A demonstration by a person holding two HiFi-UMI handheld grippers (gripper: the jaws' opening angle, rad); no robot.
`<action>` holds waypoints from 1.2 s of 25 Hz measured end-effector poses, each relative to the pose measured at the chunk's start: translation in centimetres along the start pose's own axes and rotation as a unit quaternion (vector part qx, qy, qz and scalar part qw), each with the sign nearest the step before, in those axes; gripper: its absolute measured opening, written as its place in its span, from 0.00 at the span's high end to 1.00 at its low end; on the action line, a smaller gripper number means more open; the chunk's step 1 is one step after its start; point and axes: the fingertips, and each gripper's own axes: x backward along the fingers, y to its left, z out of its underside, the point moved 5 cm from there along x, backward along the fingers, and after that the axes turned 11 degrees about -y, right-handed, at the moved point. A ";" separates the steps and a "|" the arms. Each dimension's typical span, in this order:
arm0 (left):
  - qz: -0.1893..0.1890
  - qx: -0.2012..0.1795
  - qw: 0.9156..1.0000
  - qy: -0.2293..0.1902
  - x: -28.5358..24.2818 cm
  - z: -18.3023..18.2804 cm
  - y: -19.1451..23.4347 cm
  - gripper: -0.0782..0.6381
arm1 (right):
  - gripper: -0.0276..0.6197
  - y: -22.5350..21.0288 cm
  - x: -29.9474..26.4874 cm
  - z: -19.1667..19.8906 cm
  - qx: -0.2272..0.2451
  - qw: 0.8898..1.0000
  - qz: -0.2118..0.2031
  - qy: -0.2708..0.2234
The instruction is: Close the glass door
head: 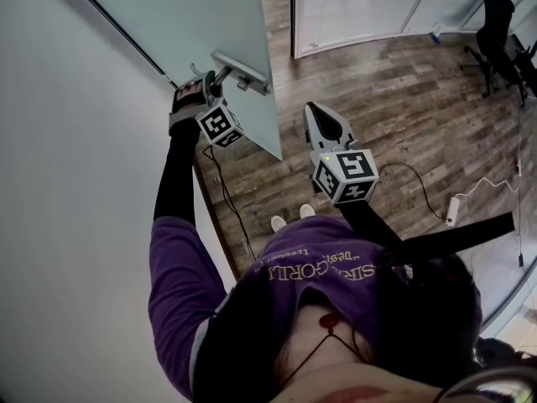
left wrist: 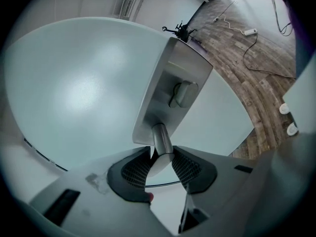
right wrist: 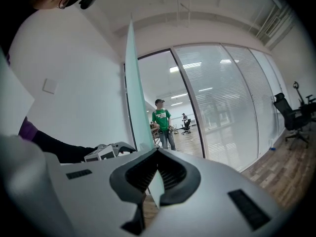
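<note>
left tongs [left wrist: 161, 158] pinching the end of the lever handle [left wrist: 162, 138] | right tongs [right wrist: 157, 151] pressed together, empty, clear of the door | frosted glass door [head: 193, 23] ajar, next to the white wall [head: 75, 183] | risk: grip is on the smooth lever tip, so a skewed pull would likely slip off or just turn the lever

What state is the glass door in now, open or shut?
Open. The glass door stands swung away from the frame, with wooden floor showing between them. The left gripper is shut on its handle.
</note>
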 end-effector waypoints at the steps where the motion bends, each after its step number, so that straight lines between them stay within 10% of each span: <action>1: -0.001 0.005 1.000 0.004 -0.2 -0.1 -0.1 0.70 | 0.98 0.0 0.1 0.0 0.000 1.000 0.000 -0.001; 30: 0.029 0.025 0.999 0.039 -9.3 -6.4 2.5 0.70 | 0.98 -6.8 -0.2 -1.1 0.011 0.999 0.034 -0.005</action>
